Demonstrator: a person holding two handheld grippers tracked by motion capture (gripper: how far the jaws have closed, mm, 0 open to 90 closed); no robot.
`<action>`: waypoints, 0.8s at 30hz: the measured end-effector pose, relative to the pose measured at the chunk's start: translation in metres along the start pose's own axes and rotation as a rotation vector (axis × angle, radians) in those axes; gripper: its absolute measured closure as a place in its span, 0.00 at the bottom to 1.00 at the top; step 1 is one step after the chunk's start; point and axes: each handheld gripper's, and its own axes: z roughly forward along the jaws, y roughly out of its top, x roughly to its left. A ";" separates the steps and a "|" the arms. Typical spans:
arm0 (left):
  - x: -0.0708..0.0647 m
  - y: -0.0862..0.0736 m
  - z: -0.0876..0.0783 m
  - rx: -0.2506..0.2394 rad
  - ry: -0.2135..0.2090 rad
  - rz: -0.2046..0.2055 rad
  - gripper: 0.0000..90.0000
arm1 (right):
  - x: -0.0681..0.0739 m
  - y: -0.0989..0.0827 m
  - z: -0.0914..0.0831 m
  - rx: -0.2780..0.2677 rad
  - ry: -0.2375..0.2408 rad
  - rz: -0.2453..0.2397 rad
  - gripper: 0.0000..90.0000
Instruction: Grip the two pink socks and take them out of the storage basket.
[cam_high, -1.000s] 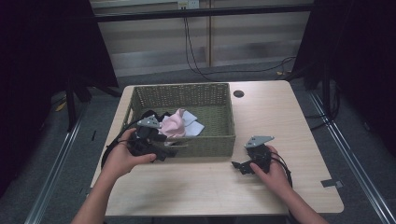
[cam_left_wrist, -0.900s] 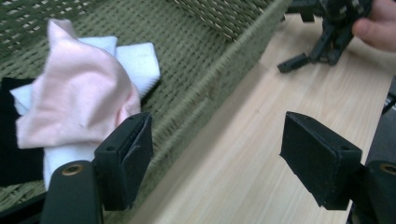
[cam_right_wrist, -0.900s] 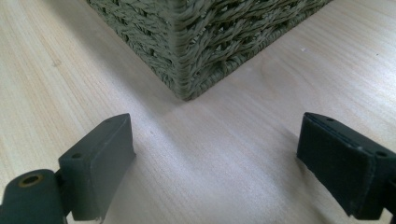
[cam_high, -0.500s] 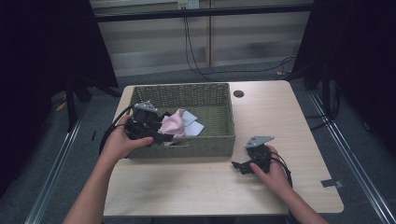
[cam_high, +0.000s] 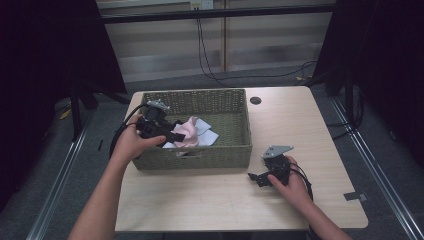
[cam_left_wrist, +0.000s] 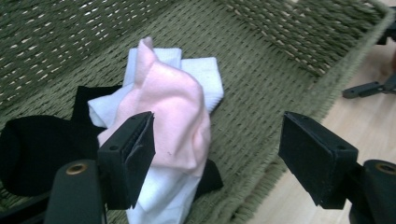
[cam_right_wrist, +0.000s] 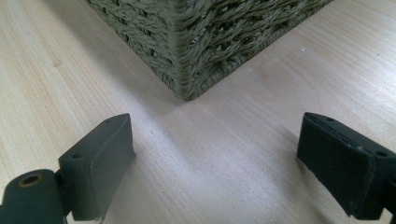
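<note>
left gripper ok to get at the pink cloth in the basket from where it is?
Probably yes. The left gripper is open, inside the basket above the pile. The pink cloth lies on top of the white and black pieces, with nothing covering it. One jaw is already beside it.

Olive-green woven basket (cam_high: 200, 155) on pale wood-grain table (cam_high: 310, 125). Inside, pink cloth (cam_left_wrist: 173, 116) over white cloth (cam_left_wrist: 205, 74), black cloth (cam_left_wrist: 37, 144) at left. Black gripper jaws.

black cables (cam_high: 210, 55) hang behind the table (cam_high: 320, 120).
</note>
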 end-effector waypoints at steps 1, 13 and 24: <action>0.002 0.001 0.001 0.006 0.004 0.004 0.30 | 0.000 0.000 0.000 0.000 0.000 0.000 0.11; 0.025 0.007 0.020 0.037 0.058 -0.051 0.32 | 0.000 0.000 0.000 0.002 0.000 0.001 0.11; 0.041 0.011 0.040 0.061 0.077 -0.089 0.39 | 0.001 0.001 0.000 0.009 -0.002 0.009 0.11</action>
